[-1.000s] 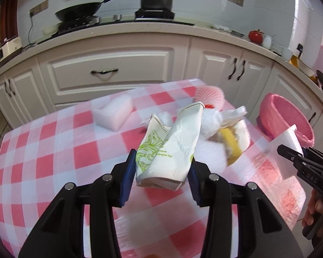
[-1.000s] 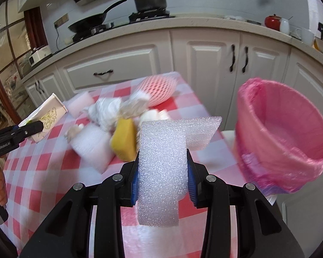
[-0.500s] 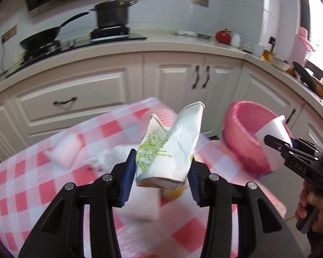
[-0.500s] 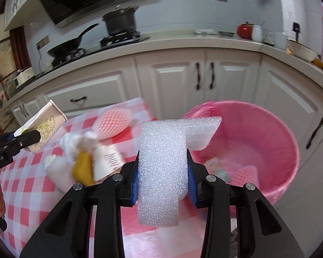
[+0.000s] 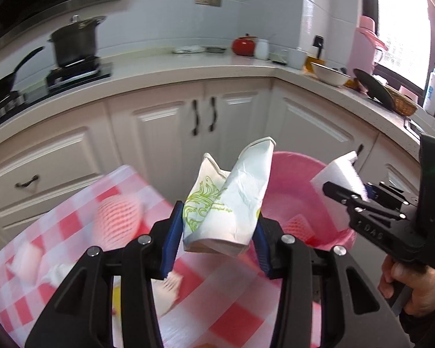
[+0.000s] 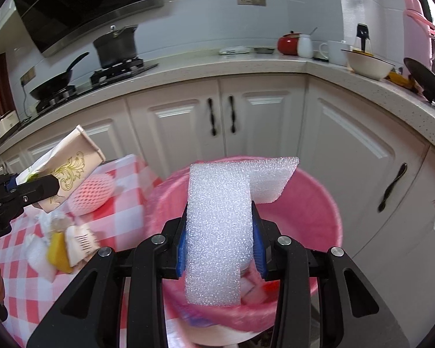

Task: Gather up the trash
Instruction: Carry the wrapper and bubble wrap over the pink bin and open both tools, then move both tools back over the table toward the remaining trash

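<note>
My left gripper (image 5: 217, 237) is shut on a crumpled white paper bag (image 5: 229, 200) with green print, held in the air at the table's right edge, short of the pink bin (image 5: 293, 179). My right gripper (image 6: 220, 237) is shut on a folded white foam sheet (image 6: 220, 232) and hangs over the bin (image 6: 304, 203), which is lined with a pink bag and holds some trash. From the right wrist view the paper bag (image 6: 69, 168) and left gripper (image 6: 37, 188) show at the left. The left wrist view shows the right gripper (image 5: 345, 194) with its foam sheet (image 5: 339, 171) at the right.
On the red-and-white checked table (image 6: 23, 290) lie a pink foam fruit net (image 6: 91, 192), a yellow piece (image 6: 58, 249), white wrappers and tissue. White cabinets (image 6: 223, 121) stand close behind the bin. The counter above carries a stove with pots, bowls and a red pot.
Both grippers have swung right from over the table toward the pink bin, each keeping its load. The right one now hangs over the bin's opening.
</note>
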Demonstrator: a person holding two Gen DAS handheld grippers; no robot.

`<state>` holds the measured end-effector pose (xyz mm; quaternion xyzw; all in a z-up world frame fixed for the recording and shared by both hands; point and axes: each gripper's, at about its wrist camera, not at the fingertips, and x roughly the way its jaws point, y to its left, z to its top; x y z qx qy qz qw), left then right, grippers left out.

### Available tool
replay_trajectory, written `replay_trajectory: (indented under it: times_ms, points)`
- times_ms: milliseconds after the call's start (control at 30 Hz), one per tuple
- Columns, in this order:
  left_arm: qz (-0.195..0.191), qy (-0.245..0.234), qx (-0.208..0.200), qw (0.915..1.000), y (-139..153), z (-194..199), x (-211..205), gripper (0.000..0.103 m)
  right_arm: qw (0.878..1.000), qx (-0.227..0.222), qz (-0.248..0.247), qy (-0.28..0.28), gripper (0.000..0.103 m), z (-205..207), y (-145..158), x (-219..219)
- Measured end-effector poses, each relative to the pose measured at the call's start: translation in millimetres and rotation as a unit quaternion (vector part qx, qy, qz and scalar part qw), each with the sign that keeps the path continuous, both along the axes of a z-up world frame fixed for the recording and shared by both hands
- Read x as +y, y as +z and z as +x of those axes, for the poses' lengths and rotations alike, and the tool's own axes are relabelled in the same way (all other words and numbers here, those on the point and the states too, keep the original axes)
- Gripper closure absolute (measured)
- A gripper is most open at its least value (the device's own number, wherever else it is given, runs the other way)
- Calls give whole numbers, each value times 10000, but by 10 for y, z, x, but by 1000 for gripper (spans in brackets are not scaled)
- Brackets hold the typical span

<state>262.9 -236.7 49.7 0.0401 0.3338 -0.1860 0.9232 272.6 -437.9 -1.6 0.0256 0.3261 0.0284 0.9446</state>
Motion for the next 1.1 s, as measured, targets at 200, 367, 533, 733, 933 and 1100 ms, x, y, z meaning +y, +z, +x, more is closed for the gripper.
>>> replay_trajectory:
  times_ms: [200, 367, 533, 733, 933, 1100]
  points:
    - [-30, -302, 88, 9995, -50, 248, -436, 60, 9998, -21, -72, -168, 66, 145, -6, -238]
    - [-60, -477, 259, 9985, -158, 431, -689, 59, 9995, -53, -35, -297, 66, 198, -5, -372]
    - [-3, -534, 382, 9978, -264, 503, -814, 44, 9992, -37, -24, -407, 54, 205, -36, -445]
    - [-41, -424, 432, 9982, -337, 450, -678, 44, 9988, -29, -55, -484, 40, 160, -88, -471]
    - [-158, -247, 423, 9987, -343, 323, -451, 44, 9987, -83, -20, -509, 34, 65, -71, -436]
    - [-201, -100, 376, 9990, -342, 180, -264, 43, 9987, -163, -32, -491, 34, -25, -37, -382]
